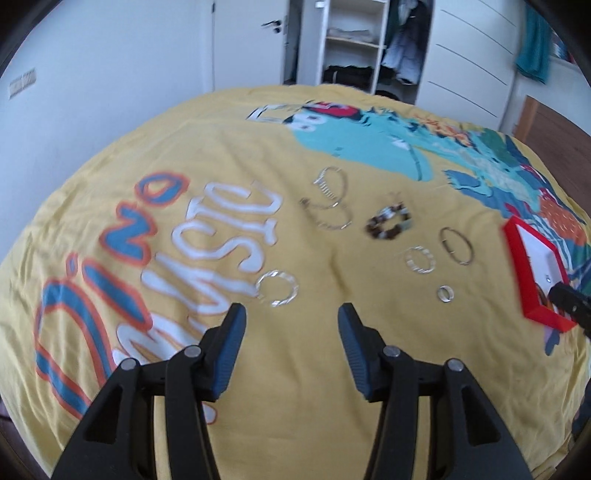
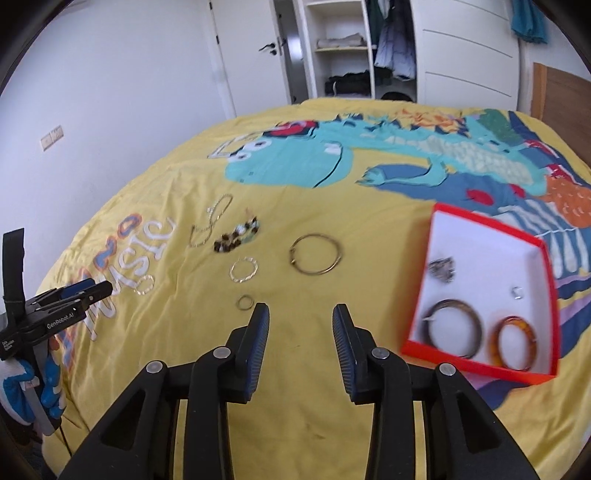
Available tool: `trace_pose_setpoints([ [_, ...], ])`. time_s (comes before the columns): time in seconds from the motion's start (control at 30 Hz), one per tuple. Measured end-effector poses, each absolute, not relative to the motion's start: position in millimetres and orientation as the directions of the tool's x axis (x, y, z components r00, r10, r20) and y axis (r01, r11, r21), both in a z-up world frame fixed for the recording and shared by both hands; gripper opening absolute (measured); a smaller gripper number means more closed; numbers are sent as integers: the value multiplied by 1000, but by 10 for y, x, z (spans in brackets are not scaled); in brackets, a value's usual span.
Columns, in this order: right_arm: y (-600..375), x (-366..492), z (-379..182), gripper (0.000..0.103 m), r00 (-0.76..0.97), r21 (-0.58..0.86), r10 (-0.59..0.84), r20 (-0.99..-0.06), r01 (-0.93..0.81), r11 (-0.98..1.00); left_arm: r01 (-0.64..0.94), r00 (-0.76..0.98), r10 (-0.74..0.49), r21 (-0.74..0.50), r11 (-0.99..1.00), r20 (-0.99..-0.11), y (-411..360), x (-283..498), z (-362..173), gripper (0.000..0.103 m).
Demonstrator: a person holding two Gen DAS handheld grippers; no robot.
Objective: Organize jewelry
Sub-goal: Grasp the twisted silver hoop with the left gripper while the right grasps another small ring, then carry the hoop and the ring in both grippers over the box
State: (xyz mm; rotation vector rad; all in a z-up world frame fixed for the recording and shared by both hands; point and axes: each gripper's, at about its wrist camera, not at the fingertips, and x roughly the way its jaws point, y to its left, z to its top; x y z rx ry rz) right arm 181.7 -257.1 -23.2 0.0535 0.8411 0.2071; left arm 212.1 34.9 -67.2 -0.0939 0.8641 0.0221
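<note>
Jaws of both the left gripper (image 1: 291,325) and right gripper (image 2: 300,325) gape empty, a small ring (image 2: 245,302) just beyond the right's left jaw.

A bed with a yellow cover (image 2: 332,229) fills the space under and ahead of the tongs; the cover has a printed turquoise dinosaur (image 2: 303,162) and the words "Dino Music" (image 1: 155,258) to the left. Far ahead stands a white door (image 2: 251,55) with a dark handle. Right of it is an open wardrobe (image 2: 340,48) with shelves, folded clothes and hanging jackets (image 2: 393,44). Further right are white closet panels (image 2: 469,51), with a teal cloth (image 2: 528,22) hanging above. The left wall (image 2: 110,92) is plain white, lit by soft daylight. A wooden board (image 2: 561,92) stands at the far right.
</note>
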Motion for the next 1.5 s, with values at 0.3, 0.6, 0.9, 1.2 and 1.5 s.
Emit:
trace_pose_setpoints([
  [0.3, -2102, 2093, -812, 39, 567, 137, 252, -784, -237, 962, -81, 605, -49, -123, 989, -795, 500, 2336, -1061, 54],
  [0.6, -1867, 2413, -1172, 42, 532, 156, 278, -800, -263, 952, -93, 581, -27, -99, 991, -813, 501, 2656, -1320, 54],
  [0.9, -1803, 2599, -1242, 39, 551, 152, 284, -785, -273, 950, -92, 597, -2, -71, 993, -802, 464, 2792, -1412, 54],
  [1.2, -1816, 2582, -1240, 20, 567, 145, 282, -774, -274, 951, -79, 621, 7, -54, 995, -784, 446, 2775, -1384, 35],
  [1.5, -1830, 2432, -1111, 20, 565, 170, 311, -764, -289, 942, -74, 634, 9, -49, 996, -773, 419, 2651, -1248, 35],
])
